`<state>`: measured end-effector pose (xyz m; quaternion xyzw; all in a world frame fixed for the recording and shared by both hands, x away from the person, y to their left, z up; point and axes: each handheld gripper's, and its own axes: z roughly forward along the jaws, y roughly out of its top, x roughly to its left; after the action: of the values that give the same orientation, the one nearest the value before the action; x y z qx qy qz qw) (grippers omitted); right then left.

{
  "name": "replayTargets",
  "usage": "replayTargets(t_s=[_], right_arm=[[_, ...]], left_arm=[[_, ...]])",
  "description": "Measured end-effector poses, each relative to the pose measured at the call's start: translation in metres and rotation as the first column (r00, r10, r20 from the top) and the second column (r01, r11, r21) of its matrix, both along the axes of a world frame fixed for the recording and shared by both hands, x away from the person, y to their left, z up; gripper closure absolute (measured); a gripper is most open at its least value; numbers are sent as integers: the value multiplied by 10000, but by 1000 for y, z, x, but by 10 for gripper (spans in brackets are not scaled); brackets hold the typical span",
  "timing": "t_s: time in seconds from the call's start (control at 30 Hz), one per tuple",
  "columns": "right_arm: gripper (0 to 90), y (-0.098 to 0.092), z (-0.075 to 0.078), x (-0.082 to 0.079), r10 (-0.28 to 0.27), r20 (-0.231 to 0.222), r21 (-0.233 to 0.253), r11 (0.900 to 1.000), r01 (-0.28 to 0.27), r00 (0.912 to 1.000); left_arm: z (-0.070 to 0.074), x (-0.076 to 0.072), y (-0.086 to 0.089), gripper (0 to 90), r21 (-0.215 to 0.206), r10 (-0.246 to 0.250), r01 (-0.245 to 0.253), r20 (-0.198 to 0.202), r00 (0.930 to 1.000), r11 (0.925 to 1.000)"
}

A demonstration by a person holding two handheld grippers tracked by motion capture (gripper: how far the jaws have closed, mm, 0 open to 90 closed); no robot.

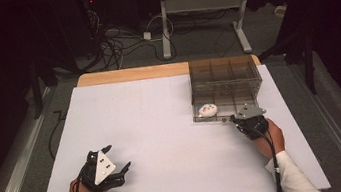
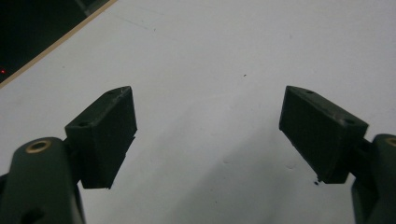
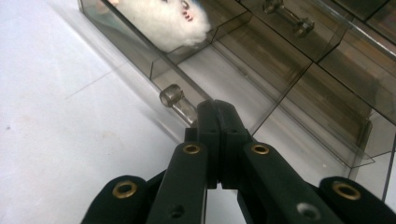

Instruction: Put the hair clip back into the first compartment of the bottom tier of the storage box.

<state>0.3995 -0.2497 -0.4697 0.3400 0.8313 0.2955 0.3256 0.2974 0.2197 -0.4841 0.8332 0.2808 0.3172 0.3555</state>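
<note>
Right gripper (image 3: pixel 217 109): jaws pressed together on the clear handle (image 3: pixel 180 103) of the open lower drawer (image 1: pixel 210 116) of a transparent drawer cabinet (image 1: pixel 224 75). White object (image 1: pixel 207 110): inside drawer. Left gripper (image 2: pixel 208 135): jaws wide apart, empty, above white table (image 1: pixel 163 127).

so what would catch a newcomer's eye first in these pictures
Probably the clear smoky plastic drawer box at the table's far right, its bottom drawer pulled out with a fluffy white toy inside. The right gripper sits shut on that drawer's clear bar handle. At the near left, the left gripper hovers wide open over the white table.
</note>
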Motion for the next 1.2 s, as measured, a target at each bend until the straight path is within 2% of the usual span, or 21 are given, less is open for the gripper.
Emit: replayTargets(t_s=[0.2,0.3,0.47,0.63,0.73,0.87,1.2], right_arm=[[900,2,-1,3,-95,116,-104,9999,97,9999],[900,1,-3,5,-315,149,-330,9989,320,9994],[900,-3,-6,10,-606,91,-342,9976,609,9981],[900,-1,-6,15,-657,205,-387,9970,664,9976],[900,0,-7,18,-722,280,-607,9954,738,9970],[900,0,-5,22,-827,252,-547,9950,840,9963],[900,2,-6,31,-977,275,-774,9920,995,9948]], left_arm=[[0,0,0,182,10,-7,7,-4,10000,10000],[0,0,1,181,-32,12,-12,13,10000,10000],[-1,0,0,181,29,-9,9,-13,10000,10000],[-1,1,0,182,4,18,-18,-32,10000,10000],[-1,1,-1,182,27,-9,9,-38,10000,10000],[-1,1,-1,181,21,-2,2,-43,10000,10000],[-1,1,0,182,4,29,-29,-37,10000,10000]])
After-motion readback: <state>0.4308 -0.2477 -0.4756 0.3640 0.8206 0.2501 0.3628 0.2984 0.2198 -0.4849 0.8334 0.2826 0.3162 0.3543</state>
